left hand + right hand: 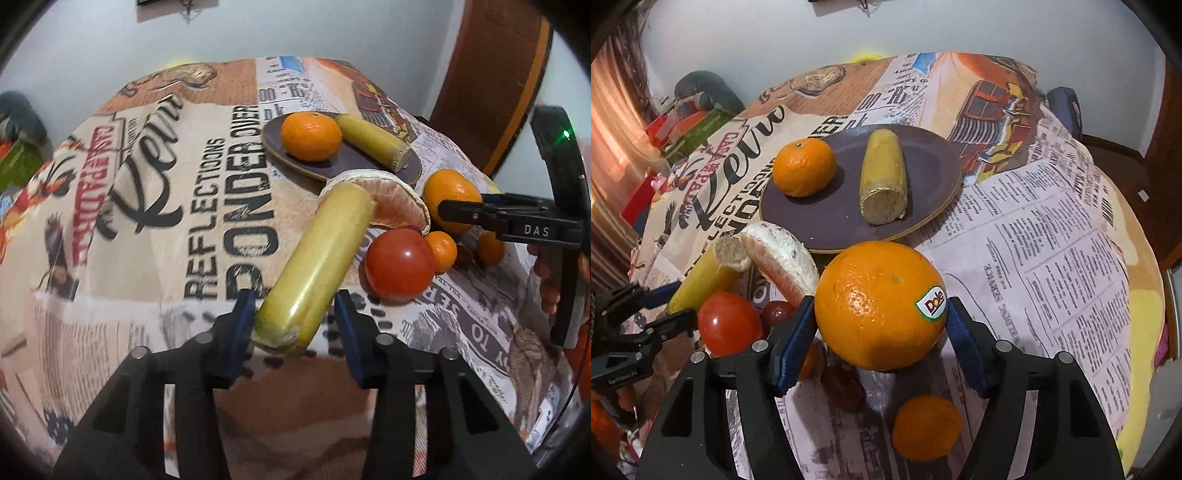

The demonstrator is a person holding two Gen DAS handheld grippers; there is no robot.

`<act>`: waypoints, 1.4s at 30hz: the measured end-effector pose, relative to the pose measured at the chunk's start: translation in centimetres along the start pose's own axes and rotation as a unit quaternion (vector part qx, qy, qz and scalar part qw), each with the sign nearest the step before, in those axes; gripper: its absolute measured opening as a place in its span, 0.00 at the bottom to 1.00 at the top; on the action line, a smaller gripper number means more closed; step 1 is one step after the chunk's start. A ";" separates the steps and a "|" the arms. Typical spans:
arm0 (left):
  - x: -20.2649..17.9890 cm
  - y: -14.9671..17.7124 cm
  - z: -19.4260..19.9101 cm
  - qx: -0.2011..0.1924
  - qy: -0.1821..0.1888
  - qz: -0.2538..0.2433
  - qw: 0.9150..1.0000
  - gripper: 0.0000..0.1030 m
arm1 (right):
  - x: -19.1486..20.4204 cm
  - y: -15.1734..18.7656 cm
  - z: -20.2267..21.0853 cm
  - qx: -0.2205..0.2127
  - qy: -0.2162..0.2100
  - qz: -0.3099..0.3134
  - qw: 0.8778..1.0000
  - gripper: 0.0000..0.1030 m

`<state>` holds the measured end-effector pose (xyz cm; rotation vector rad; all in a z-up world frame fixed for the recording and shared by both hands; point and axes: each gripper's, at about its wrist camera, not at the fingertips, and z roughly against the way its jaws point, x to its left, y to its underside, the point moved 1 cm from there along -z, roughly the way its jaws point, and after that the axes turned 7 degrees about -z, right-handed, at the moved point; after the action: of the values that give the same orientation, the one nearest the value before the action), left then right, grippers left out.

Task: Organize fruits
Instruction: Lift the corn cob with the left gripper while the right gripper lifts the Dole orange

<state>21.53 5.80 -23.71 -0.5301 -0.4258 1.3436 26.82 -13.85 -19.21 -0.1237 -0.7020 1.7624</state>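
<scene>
Here the left gripper (295, 314) clamps a banana piece (317, 258) and the right gripper (881, 325) clasps the orange (879, 306), both apparently bound for the plate (827, 221) mid-table.

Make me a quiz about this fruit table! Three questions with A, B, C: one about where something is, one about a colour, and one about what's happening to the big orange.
1. What lies on the plate beside the mandarin?
A. a banana piece
B. a tomato
C. a bunch of grapes

2. What colour is the plate?
A. white
B. dark purple
C. bright green

3. What is happening to the big orange with the sticker?
A. it lies on the plate
B. it is cut in half
C. it is gripped between the jaws of the right gripper

Answers:
1 A: the banana piece lies on the plate, next to the mandarin.
2 B: the bare part of the plate is dark purple.
3 C: a blue pad presses each side of the whole orange, near the camera and off the plate.
</scene>
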 end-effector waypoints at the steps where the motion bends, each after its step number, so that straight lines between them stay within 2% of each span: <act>1: 0.1 0.2 0.2 0.004 0.001 0.010 1.000 0.39 | -0.1 0.2 0.4 -0.003 -0.002 -0.004 1.000 0.64; 5: 0.4 0.9 1.0 0.018 0.006 0.045 0.999 0.35 | -0.1 0.3 1.6 -0.014 -0.002 -0.010 1.000 0.64; 9: -0.2 0.8 1.5 0.030 0.000 0.030 0.999 0.35 | -0.1 0.4 3.0 -0.029 0.003 -0.006 1.000 0.64; 14: -0.3 -1.2 1.8 0.023 0.006 0.015 1.000 0.35 | -0.2 0.2 4.4 -0.048 0.012 -0.001 0.999 0.64; 23: 0.3 -4.0 -3.1 0.066 0.038 0.017 0.997 0.36 | -0.6 0.0 4.8 -0.056 0.014 0.001 0.998 0.64; 26: 0.1 -4.2 -4.1 0.071 0.035 0.019 0.997 0.37 | -0.8 0.1 4.7 -0.054 0.014 0.002 0.998 0.64; 35: 0.4 -4.7 -3.8 0.058 0.020 0.038 0.997 0.37 | -1.1 -0.2 4.8 -0.056 0.013 -0.003 0.998 0.64; 42: -0.1 -5.8 0.6 0.003 0.002 0.024 1.000 0.36 | -0.8 -0.7 5.7 -0.069 0.013 -0.003 0.998 0.64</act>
<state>25.79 4.93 -19.81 -0.5408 -0.4075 1.3903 25.24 -16.73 -14.40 -0.2377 -0.8042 1.7027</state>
